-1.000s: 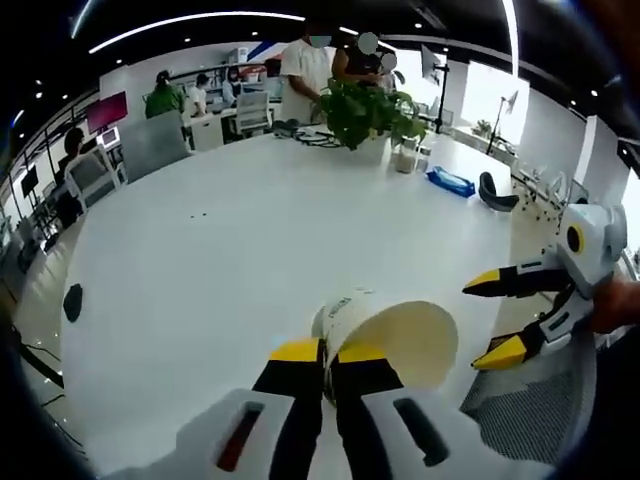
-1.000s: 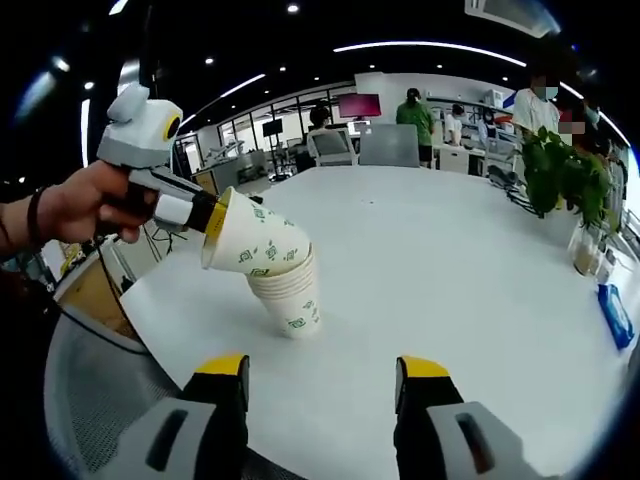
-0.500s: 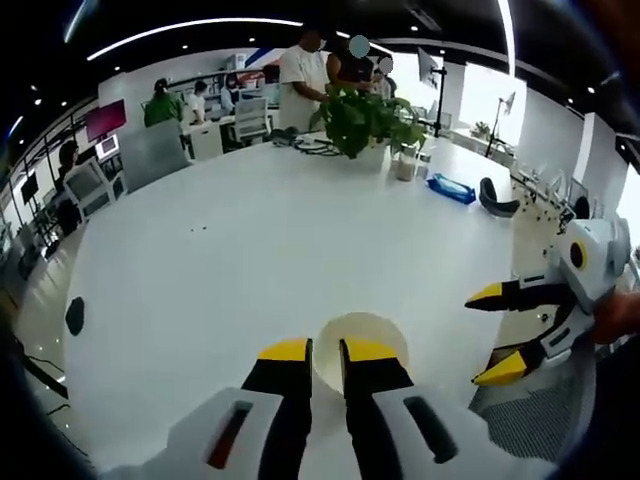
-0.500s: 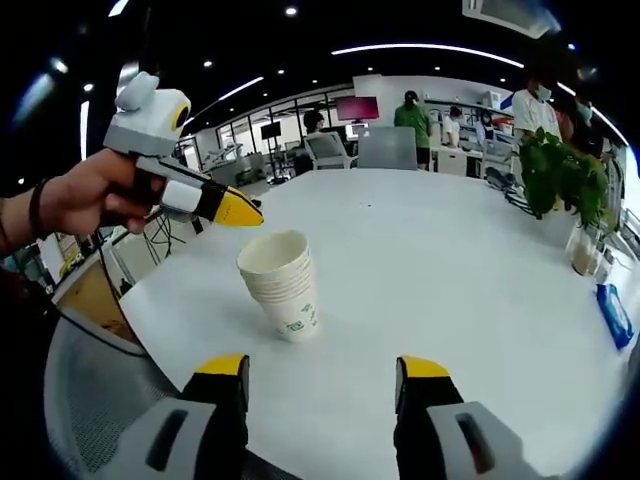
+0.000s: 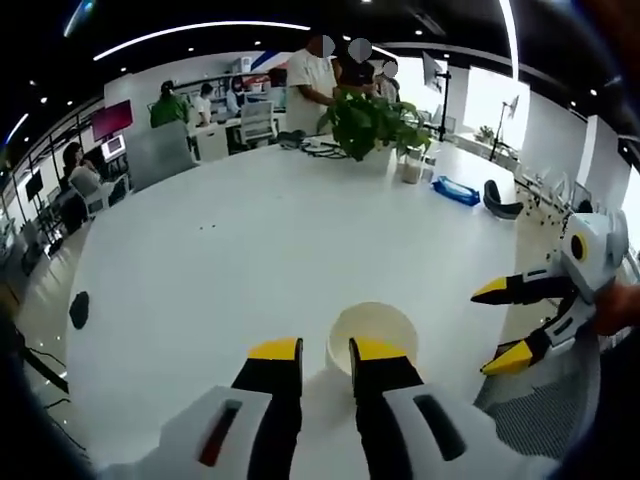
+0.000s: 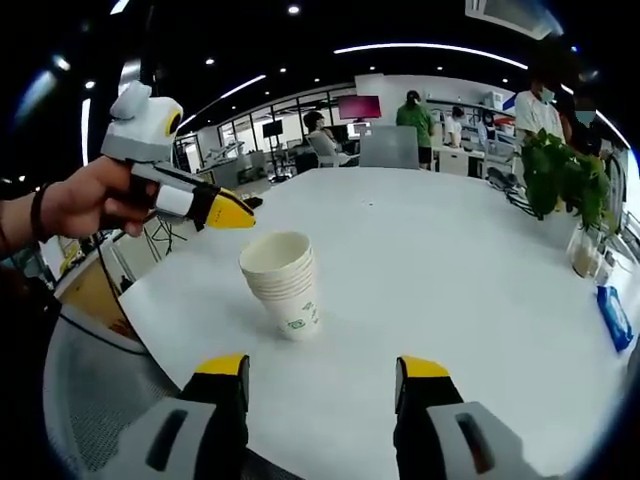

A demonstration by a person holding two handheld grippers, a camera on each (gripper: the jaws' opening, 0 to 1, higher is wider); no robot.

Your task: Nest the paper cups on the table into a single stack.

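Note:
A single stack of nested white paper cups [image 6: 283, 285] stands upright on the white table [image 6: 440, 260], near its edge. From above, the stack's open mouth [image 5: 372, 335] sits just ahead of my left gripper [image 5: 326, 350], whose yellow-tipped jaws are slightly apart with nothing between them. From the side, the left gripper [image 6: 232, 210] hovers up and to the left of the stack, clear of the rim, held by a hand. My right gripper [image 6: 322, 368] stands wide open in front of the stack, empty. It also comes in from the right as the right gripper [image 5: 500, 325], its jaws spread.
A potted plant [image 5: 368, 118], a blue pack [image 5: 455, 190] and a black object [image 5: 500, 198] lie at the table's far side, where people stand. A mesh chair [image 6: 90, 390] is at the near table edge. Wide bare tabletop [image 5: 230, 250] spreads beyond the stack.
The tilted top cup held by my left gripper has dropped into the stack. That gripper let go, opened a little and drew back. The right gripper stayed put.

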